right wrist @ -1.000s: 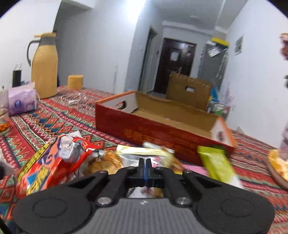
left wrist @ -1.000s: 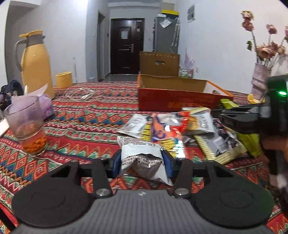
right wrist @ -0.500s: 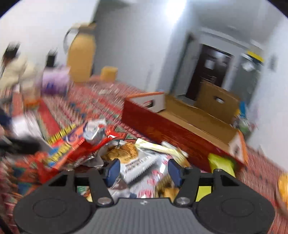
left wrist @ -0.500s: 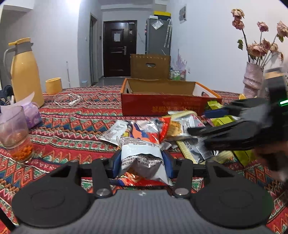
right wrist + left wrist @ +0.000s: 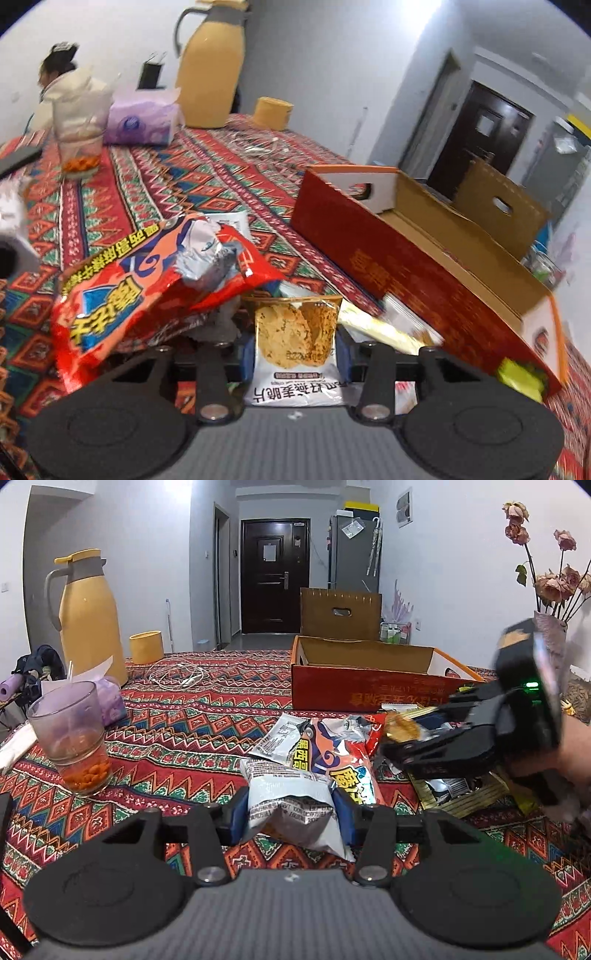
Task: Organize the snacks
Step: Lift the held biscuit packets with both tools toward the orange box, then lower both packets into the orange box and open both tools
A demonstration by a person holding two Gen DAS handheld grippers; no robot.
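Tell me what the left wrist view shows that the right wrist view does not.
Only the left wrist view: the vase of dried flowers, and the left gripper shut on a silver packet.

Only the right wrist view: a seated person, and the right gripper, which has just been closing, on a cracker packet.

Both: the red box, yellow jug and red snack bag.

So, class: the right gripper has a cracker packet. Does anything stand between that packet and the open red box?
Nothing tall does. The cracker packet in the right gripper faces the red box, with only flat yellow wrappers lying between.
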